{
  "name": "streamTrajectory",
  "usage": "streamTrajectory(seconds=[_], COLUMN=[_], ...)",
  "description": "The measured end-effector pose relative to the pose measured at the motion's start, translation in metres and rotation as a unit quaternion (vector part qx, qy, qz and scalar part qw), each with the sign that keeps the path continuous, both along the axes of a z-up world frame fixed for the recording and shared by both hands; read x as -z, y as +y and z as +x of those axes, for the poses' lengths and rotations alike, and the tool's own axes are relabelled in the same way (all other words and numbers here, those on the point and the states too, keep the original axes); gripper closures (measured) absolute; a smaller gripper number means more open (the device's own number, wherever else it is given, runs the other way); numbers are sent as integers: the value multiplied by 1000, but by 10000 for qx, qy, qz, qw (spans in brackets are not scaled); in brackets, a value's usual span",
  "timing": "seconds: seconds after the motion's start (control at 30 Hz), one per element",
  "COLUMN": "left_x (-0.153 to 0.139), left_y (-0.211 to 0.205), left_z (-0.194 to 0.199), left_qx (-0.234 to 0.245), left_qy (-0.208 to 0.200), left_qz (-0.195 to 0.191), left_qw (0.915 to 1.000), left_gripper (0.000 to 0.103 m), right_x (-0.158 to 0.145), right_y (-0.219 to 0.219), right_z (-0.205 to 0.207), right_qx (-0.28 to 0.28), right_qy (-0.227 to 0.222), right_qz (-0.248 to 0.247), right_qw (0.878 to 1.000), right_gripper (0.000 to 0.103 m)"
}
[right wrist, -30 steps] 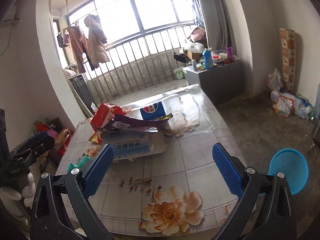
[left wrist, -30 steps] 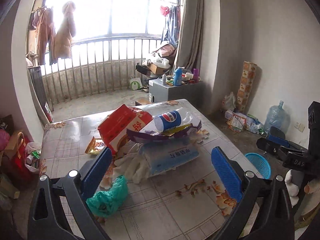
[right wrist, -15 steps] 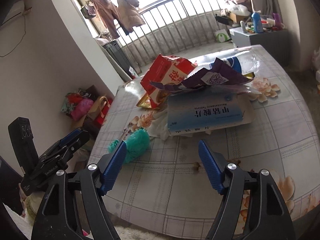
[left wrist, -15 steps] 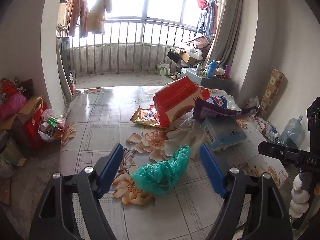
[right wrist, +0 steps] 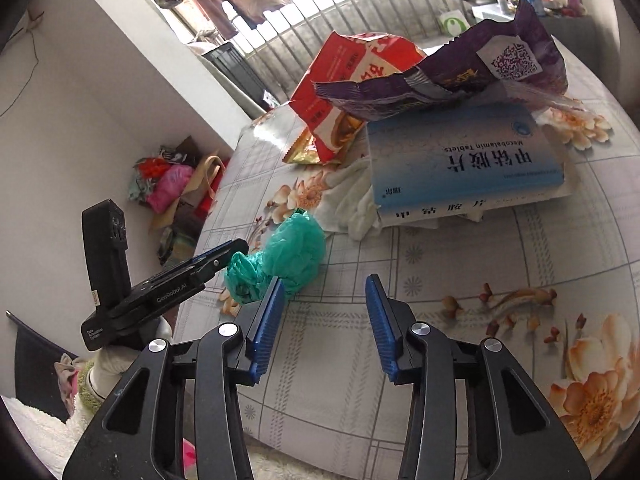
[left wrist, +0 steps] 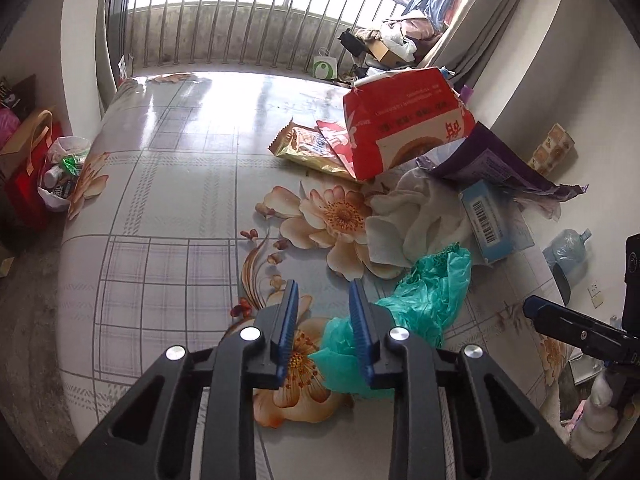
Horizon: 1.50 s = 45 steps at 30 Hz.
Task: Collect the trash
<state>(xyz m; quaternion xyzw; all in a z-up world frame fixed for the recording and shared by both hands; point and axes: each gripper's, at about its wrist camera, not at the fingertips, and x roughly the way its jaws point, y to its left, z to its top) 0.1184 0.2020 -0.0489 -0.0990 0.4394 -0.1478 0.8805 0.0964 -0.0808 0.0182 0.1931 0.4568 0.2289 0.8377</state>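
Crinkled green plastic bag (left wrist: 432, 292), glossy tablecloth (left wrist: 168, 184)

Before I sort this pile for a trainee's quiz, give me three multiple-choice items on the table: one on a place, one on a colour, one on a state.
1. Where does the purple wrapper lie?
A. on top of the blue tablet box
B. on the floor
C. under the white cloth

2. What colour is the crumpled plastic bag nearest the grippers?
A. yellow
B. teal green
C. black

3. What is between the pads of the right gripper?
A. the bag
B. the red packet
C. nothing

Answers:
1. A, the wrapper rests on the box's far edge in the right wrist view.
2. B, it shows teal green in both views.
3. C, only bare tablecloth shows between its jaws, which have just been closing; the bag lies outside its left pad.
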Motion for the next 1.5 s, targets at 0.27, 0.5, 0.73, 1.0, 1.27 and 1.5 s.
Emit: streamTrajectory(seconds=[0.27,0.5,0.73,1.0,1.27,1.5], left_x=[11,21,15,6,-3,-10], left_y=[-31,-60,-86,-153,-223,-272], left_z=[-26,-39,-44,-42,-21,5], left_qx=[522,845,1154,1852,2516,2828], left_qy=[651,877,916,912,795,527], left_qz=[-776,-855,-857,-750,-559,-434], left_qw=[9935,9889,9854,9756,9629,9567], left_gripper=[78,79,83,83,83,83], right_x=[16,31,33,34,38,45], right_y=[-11,-26,-45,-93,-142,-174], right_z=[0,-2,-15,-33,-53,-55], right_qx=[50,53,58,659,1543,2122], right_qy=[344,764,887,959,885,779], right_qz=[232,697,992,1164,1304,1480], right_qw=[9991,9946,9911,9864,9754,9628], right_gripper=[64,68,82,85,85,85])
